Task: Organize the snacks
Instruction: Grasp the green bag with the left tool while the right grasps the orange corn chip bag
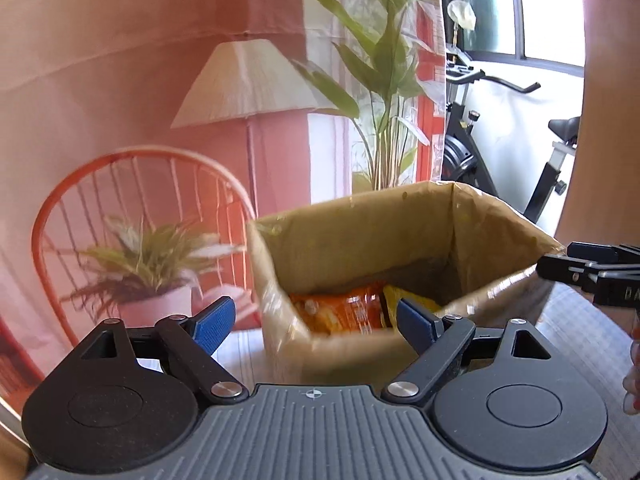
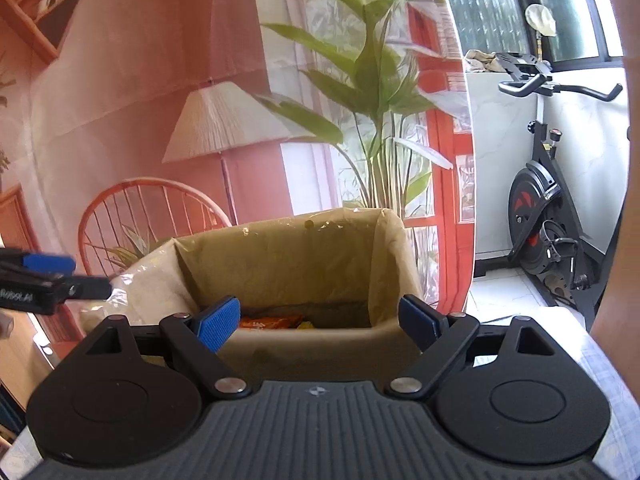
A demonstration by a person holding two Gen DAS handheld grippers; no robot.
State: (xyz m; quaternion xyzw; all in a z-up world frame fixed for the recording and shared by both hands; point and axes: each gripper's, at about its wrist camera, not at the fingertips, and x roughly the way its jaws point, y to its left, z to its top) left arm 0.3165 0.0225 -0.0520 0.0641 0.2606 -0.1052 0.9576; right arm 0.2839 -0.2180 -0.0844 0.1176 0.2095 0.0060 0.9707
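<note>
An open cardboard box (image 1: 360, 232) stands on the table just ahead; it also shows in the right wrist view (image 2: 280, 256). Inside it lie an orange snack packet (image 1: 340, 312) and a yellow packet (image 1: 412, 300); the right wrist view shows only the orange packet's top (image 2: 272, 322). My left gripper (image 1: 316, 322) is open and empty, just in front of the box's near corner. My right gripper (image 2: 318, 320) is open and empty at the box's near wall. The right gripper's tips show at the left wrist view's right edge (image 1: 592, 272).
A printed backdrop with a lamp, a chair and plants hangs behind the table. An exercise bike (image 2: 552, 216) stands to the right, beyond the backdrop. A checked tablecloth (image 1: 576, 336) covers the table.
</note>
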